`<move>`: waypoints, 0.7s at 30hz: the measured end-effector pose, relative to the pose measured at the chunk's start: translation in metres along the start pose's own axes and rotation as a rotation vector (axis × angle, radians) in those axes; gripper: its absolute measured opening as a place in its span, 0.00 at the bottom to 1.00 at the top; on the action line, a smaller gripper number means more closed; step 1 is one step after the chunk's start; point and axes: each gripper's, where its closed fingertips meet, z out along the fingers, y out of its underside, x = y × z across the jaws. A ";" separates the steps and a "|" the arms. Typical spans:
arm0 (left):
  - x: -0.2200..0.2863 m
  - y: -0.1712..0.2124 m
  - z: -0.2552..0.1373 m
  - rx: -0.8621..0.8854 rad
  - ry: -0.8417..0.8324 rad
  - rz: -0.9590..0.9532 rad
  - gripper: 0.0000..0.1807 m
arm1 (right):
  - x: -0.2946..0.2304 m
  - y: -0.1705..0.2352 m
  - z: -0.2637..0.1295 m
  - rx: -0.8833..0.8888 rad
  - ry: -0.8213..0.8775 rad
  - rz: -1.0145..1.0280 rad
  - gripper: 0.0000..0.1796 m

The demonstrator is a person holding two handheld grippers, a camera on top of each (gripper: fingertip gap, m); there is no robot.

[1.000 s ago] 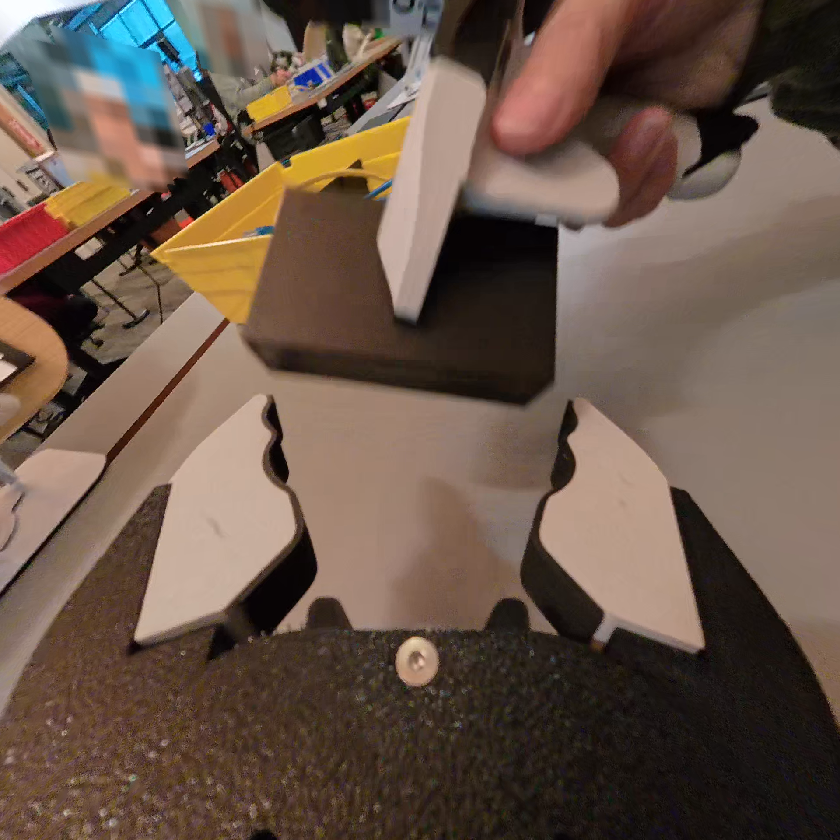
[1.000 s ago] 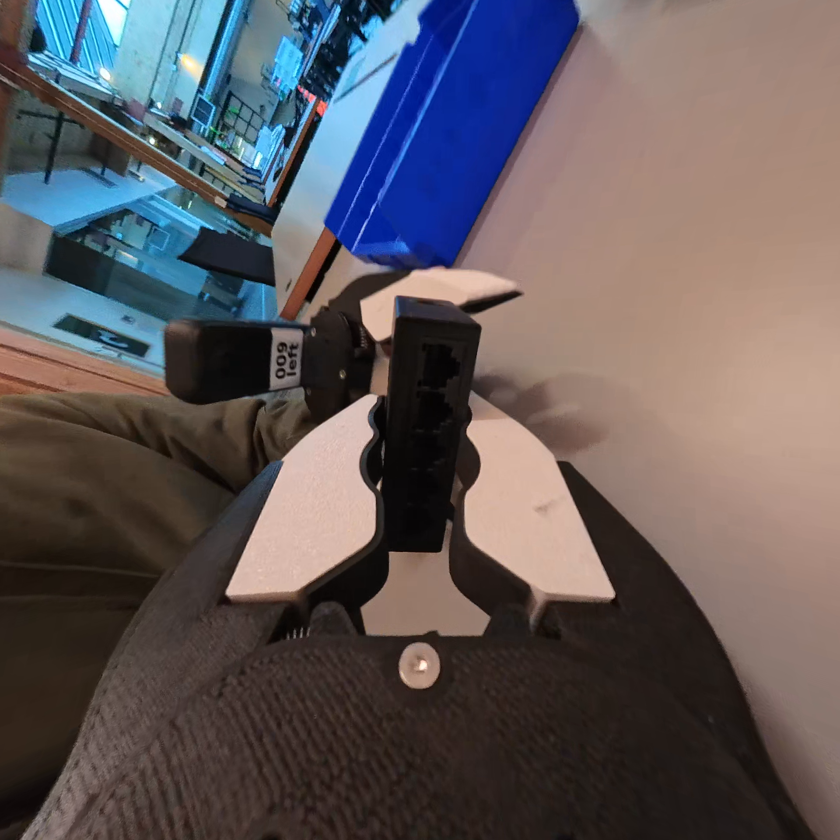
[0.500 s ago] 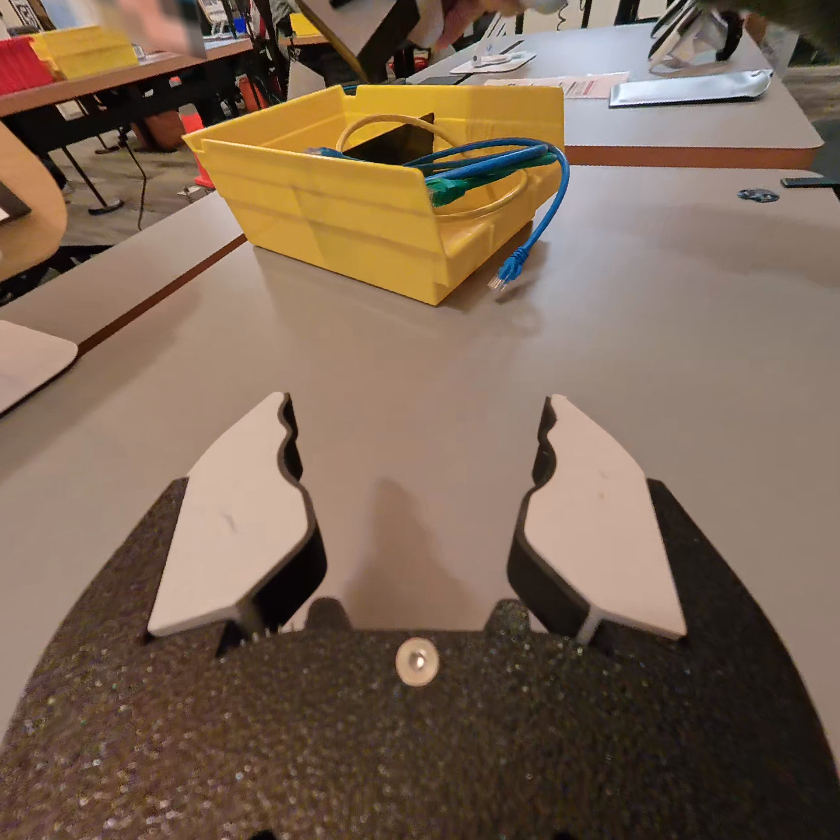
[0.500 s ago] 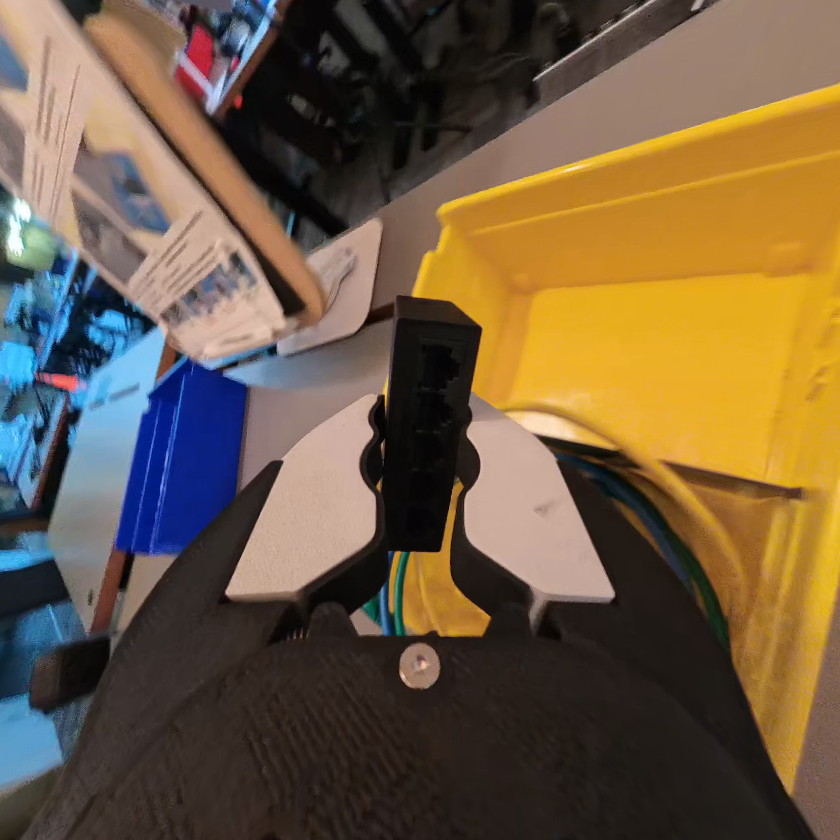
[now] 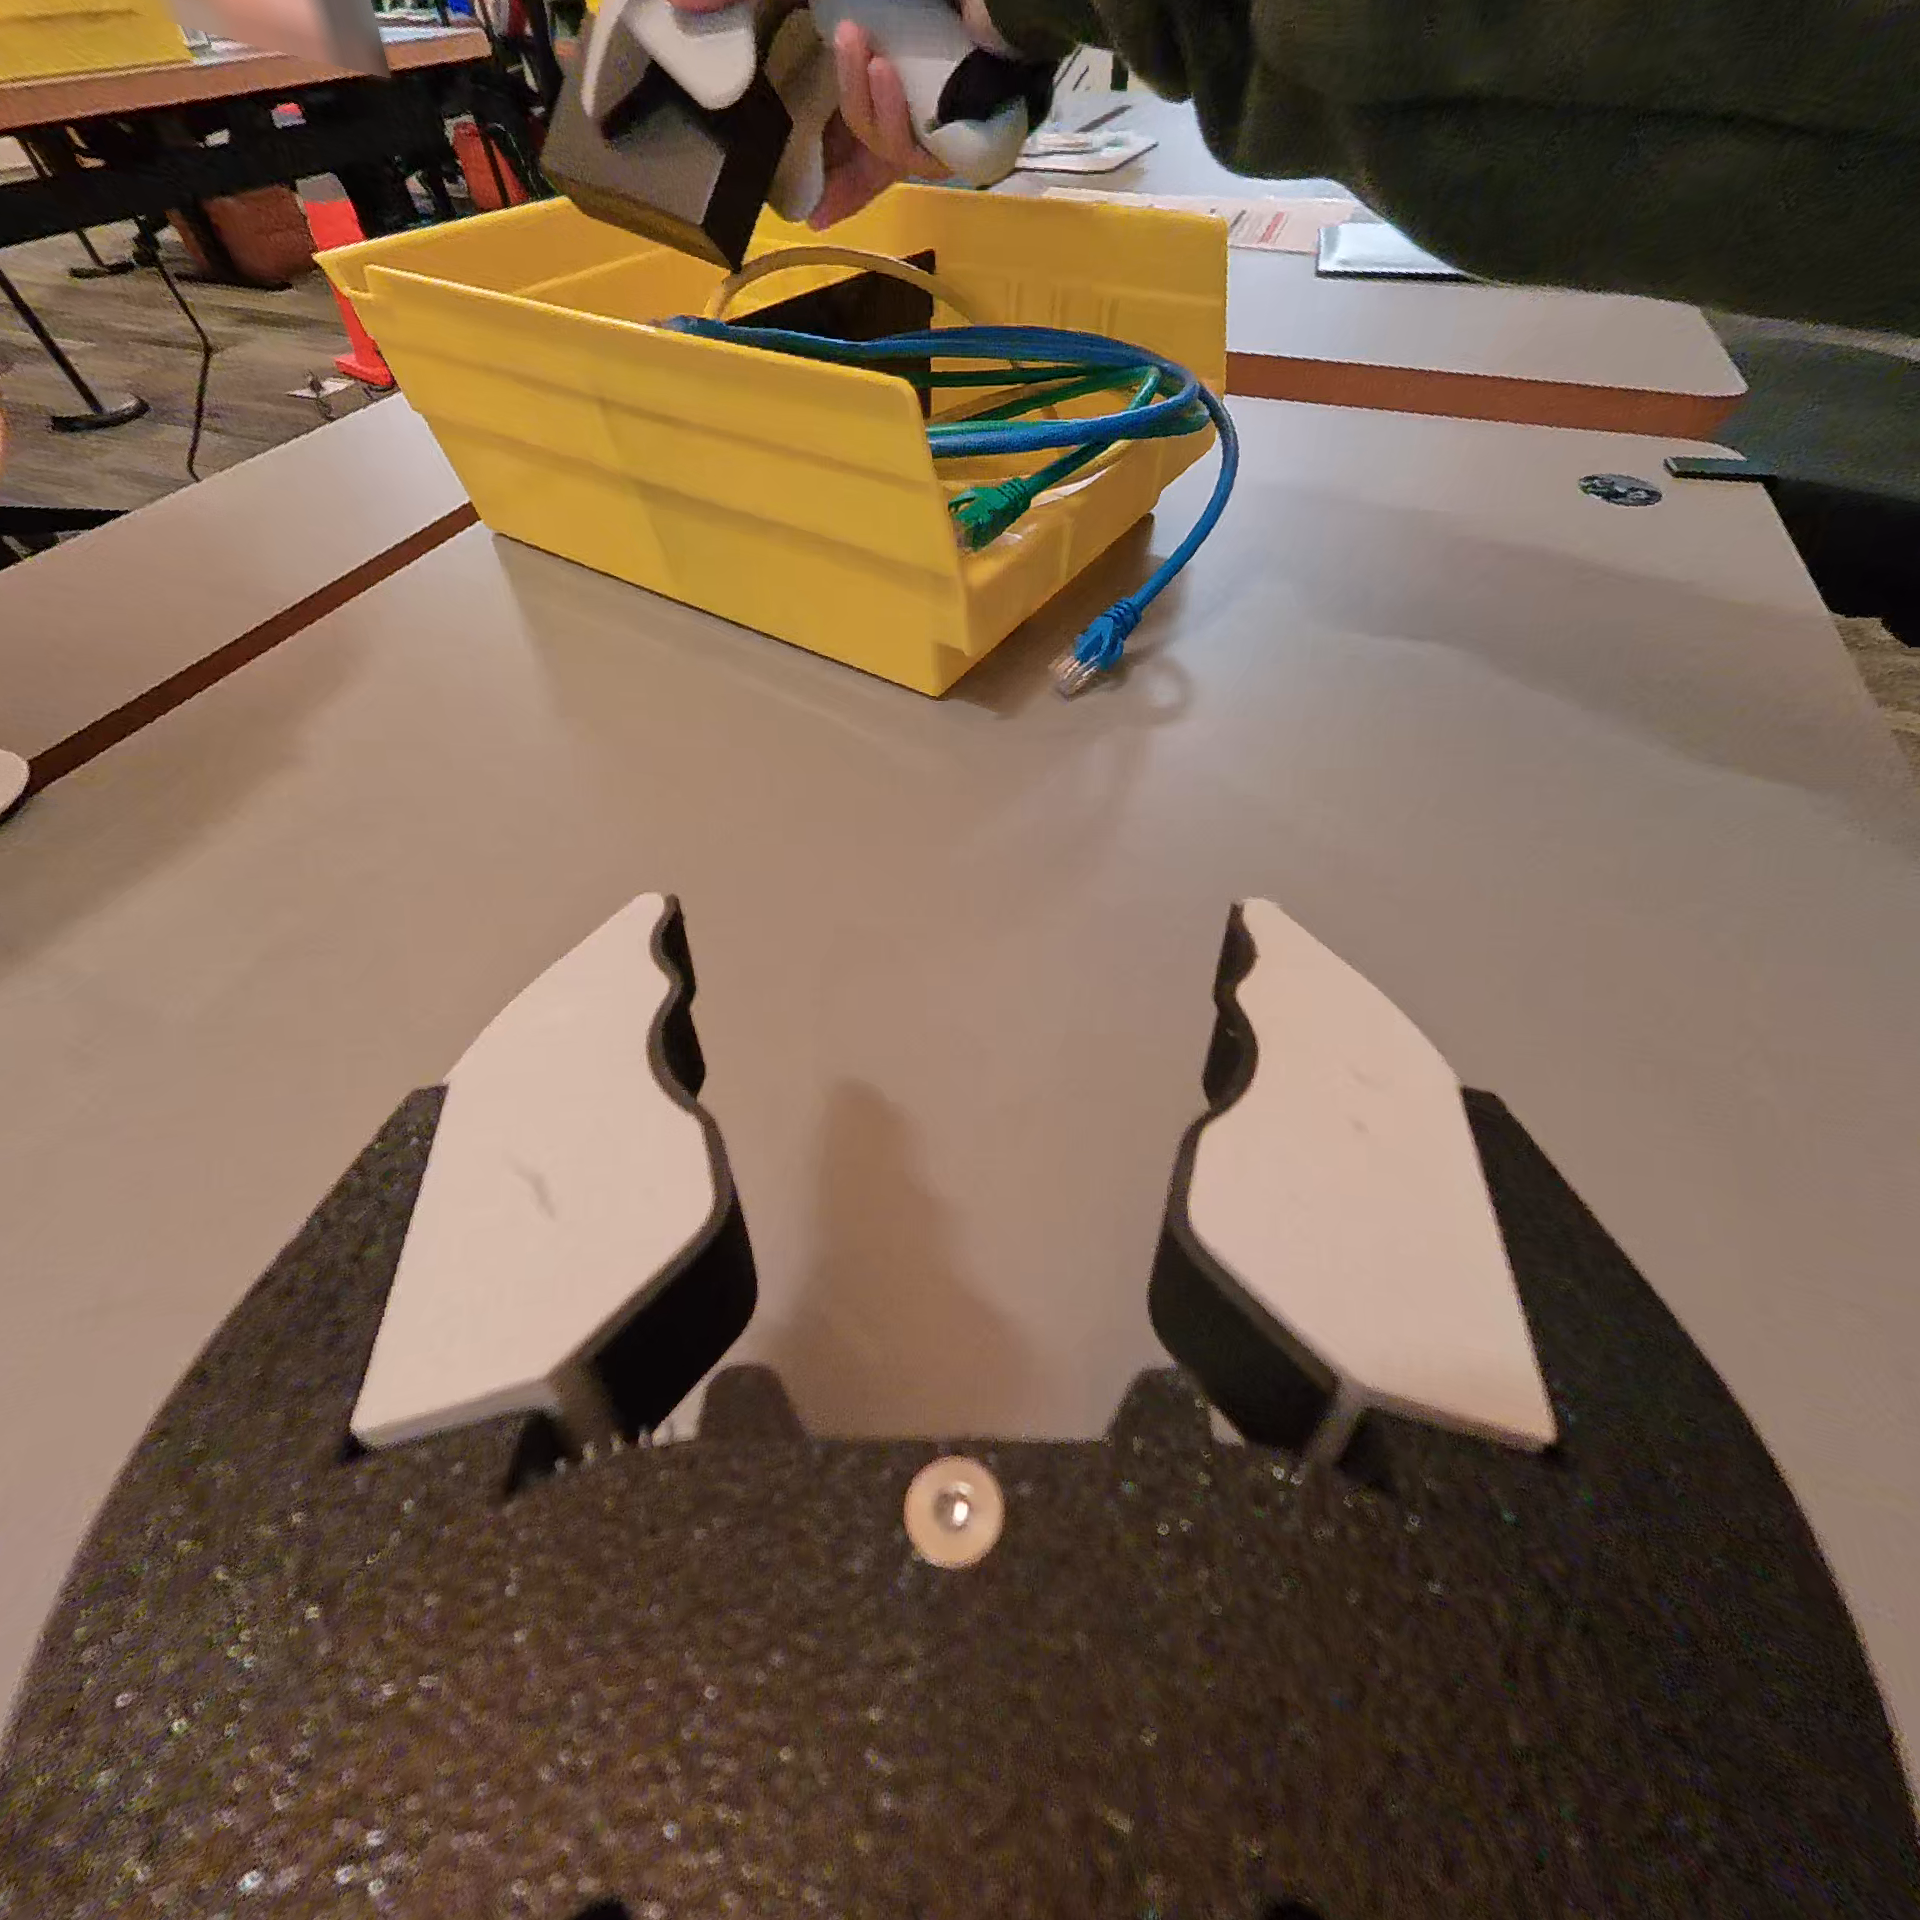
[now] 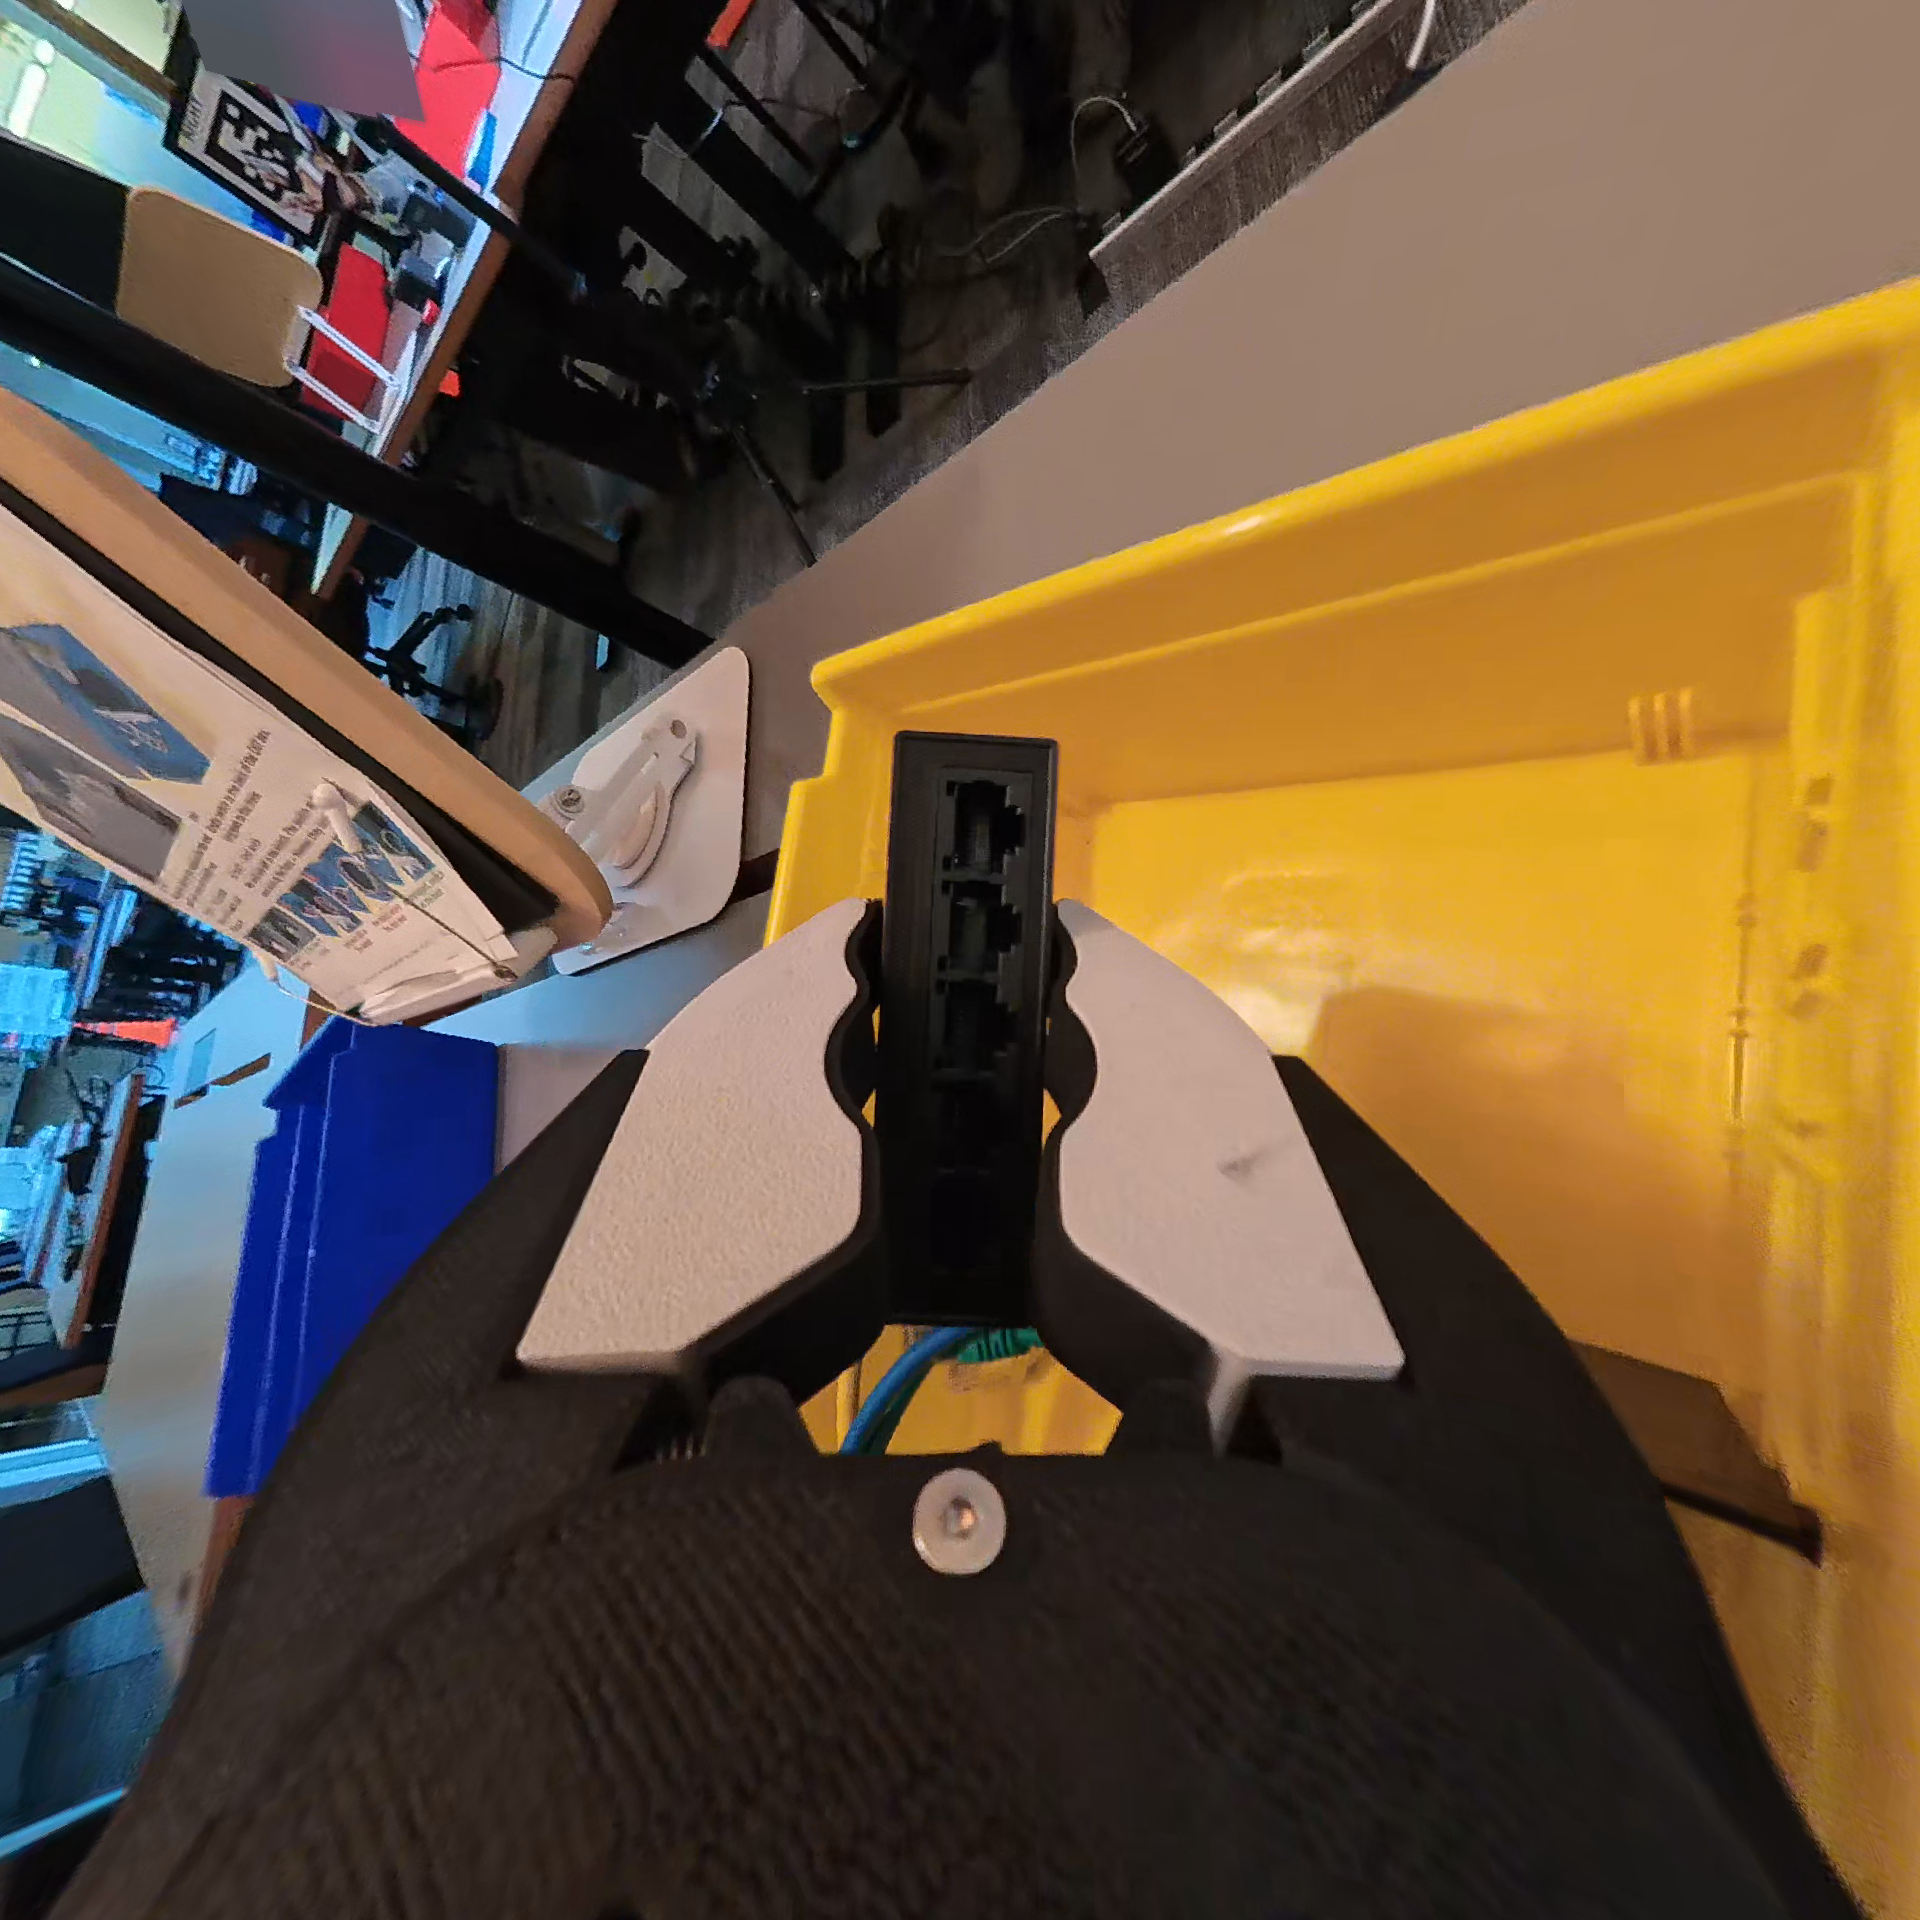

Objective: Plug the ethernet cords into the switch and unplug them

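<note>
My right gripper (image 6: 961,920) is shut on the black switch (image 6: 971,997), ports facing the camera, and holds it above the yellow bin (image 6: 1455,935). In the left wrist view the switch (image 5: 665,177) hangs over the far left of the bin (image 5: 727,488) in the right gripper (image 5: 675,62). Blue cords (image 5: 1184,520) and a green cord (image 5: 997,504) lie coiled in the bin; one blue plug (image 5: 1091,655) rests on the table. A yellow cord (image 5: 831,260) arcs inside. My left gripper (image 5: 951,925) is open and empty, low over the grey table (image 5: 935,831).
A person's hand (image 5: 883,135) and dark green sleeve (image 5: 1558,135) reach in from the upper right. A blue bin (image 6: 353,1226) stands beyond the yellow one. A white mount plate (image 6: 665,810) sits at the table edge. A black block (image 5: 842,312) lies inside the yellow bin.
My right gripper carried the switch away from in front of my left gripper and over to the yellow bin. My left gripper stayed open and now faces the bin.
</note>
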 end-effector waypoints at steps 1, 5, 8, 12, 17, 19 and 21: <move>0.000 0.000 0.000 0.000 0.002 0.002 0.53 | -0.002 -0.003 0.002 0.012 0.004 -0.034 0.16; 0.000 -0.001 -0.001 0.009 0.006 -0.012 0.52 | -0.015 -0.006 -0.002 0.025 0.004 -0.111 0.26; -0.001 -0.002 -0.002 0.015 0.009 -0.021 0.51 | -0.028 -0.007 -0.022 0.058 -0.014 -0.157 0.29; 0.001 -0.002 -0.001 0.014 0.021 -0.032 0.51 | -0.060 0.027 -0.070 0.072 -0.128 -0.268 0.30; 0.002 0.000 0.000 0.003 0.011 -0.022 0.50 | -0.061 0.134 -0.150 0.095 -0.095 -0.525 0.35; 0.002 -0.001 0.001 0.007 0.011 -0.033 0.49 | -0.052 0.184 -0.178 0.123 -0.048 -0.620 0.36; 0.000 -0.003 0.003 0.018 0.003 -0.068 0.48 | -0.041 0.224 -0.199 0.155 0.014 -0.698 0.37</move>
